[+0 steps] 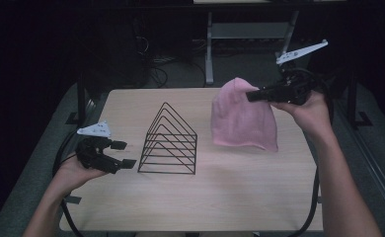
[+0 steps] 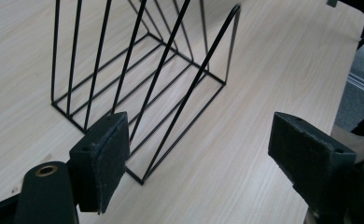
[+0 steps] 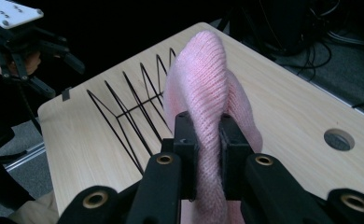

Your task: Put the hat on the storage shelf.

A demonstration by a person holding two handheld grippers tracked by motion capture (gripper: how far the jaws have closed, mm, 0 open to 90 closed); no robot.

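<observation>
**Pink hat up in the air, wire rack waiting**

I have 2 grippers to work with. My right gripper [image 1: 252,96] is at the far right of the table [image 1: 240,197]. Its jaws are squeezed tight on a fold of the pink knit hat [image 1: 242,118], near the hat's top. The hat hangs down from the pinch, and I cannot tell if its bottom edge touches the wood or floats just above it.

My left gripper [image 1: 122,154] is at the near left. Its jaws are wide apart and hold nothing. It sits just beside the black wire rack [image 1: 170,143], which stands upright in the middle of the table, between my 2 grippers.

I think the hat is light and very soft. It bends and droops, so it will not keep its shape by itself. The knit looks a bit fuzzy, so I guess it will not slip out easily. A thick fold is a good place to hold it. To open it up, I think the left gripper should take the bottom rim.

The rack looks stiff and light, so a bump could push it along.
</observation>
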